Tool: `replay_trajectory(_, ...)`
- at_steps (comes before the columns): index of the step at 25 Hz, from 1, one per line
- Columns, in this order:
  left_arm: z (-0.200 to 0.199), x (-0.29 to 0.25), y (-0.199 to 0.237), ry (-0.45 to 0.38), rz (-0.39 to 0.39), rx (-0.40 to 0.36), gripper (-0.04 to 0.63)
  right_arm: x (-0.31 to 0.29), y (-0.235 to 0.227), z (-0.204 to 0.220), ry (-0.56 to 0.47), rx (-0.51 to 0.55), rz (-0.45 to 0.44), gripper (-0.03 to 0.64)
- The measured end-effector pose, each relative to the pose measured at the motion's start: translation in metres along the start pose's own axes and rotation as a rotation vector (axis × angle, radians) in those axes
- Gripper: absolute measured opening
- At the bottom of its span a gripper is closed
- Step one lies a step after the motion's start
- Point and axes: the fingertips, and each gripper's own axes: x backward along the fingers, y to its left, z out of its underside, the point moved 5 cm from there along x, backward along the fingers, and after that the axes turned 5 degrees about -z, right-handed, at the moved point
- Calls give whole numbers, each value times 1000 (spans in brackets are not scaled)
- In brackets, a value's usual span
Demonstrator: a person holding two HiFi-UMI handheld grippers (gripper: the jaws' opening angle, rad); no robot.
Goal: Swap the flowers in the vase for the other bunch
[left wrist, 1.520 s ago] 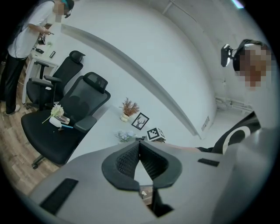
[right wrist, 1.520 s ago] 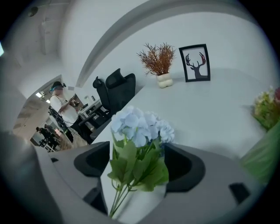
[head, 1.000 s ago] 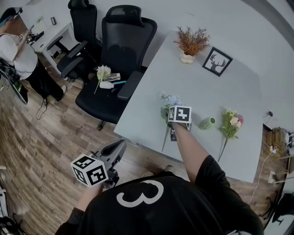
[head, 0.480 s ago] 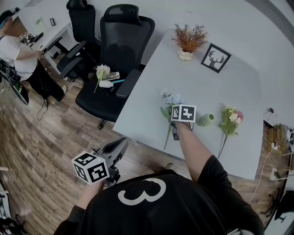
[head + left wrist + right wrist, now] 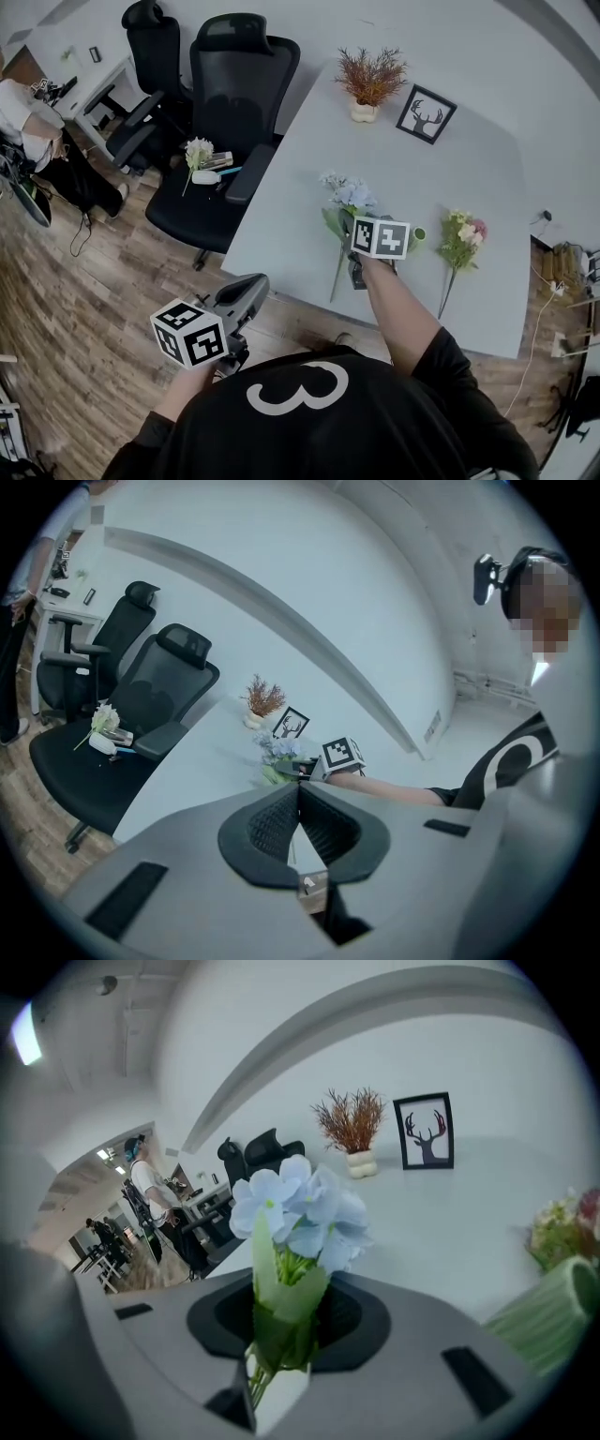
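Right hand-held gripper (image 5: 286,1333) has just been closing its jaws and now pinches the blue bunch (image 5: 345,199) by the stems, blooms poking up past the jaws. Its cube now covers most of the green vase (image 5: 548,1321), which was in the clear a second ago. The pink bunch (image 5: 464,234) lies on the counter (image 5: 450,169) just beside the vase. Left hand-held gripper (image 5: 300,789) is closed on nothing, out over the wood floor (image 5: 84,309). There's a black chair (image 5: 225,112) by the counter.
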Motion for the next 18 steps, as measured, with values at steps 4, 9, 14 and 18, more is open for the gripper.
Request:
replay_trajectory(4, -6, -14, -10, 9, 39, -19, 11, 30, 15, -18, -84, 62, -37, 118)
replay_trajectory(9, -9, -36, -26, 35, 108, -47, 11, 71, 25, -34, -185, 92, -82, 117)
replay_trajectory(14, -10, -64, -49, 62, 177, -70, 11, 115, 18, -47, -288, 134, -80, 115)
replay_trajectory(18, -11, -84, -69, 78, 232, -89, 11, 150, 10, -56, -382, 130, -91, 110)
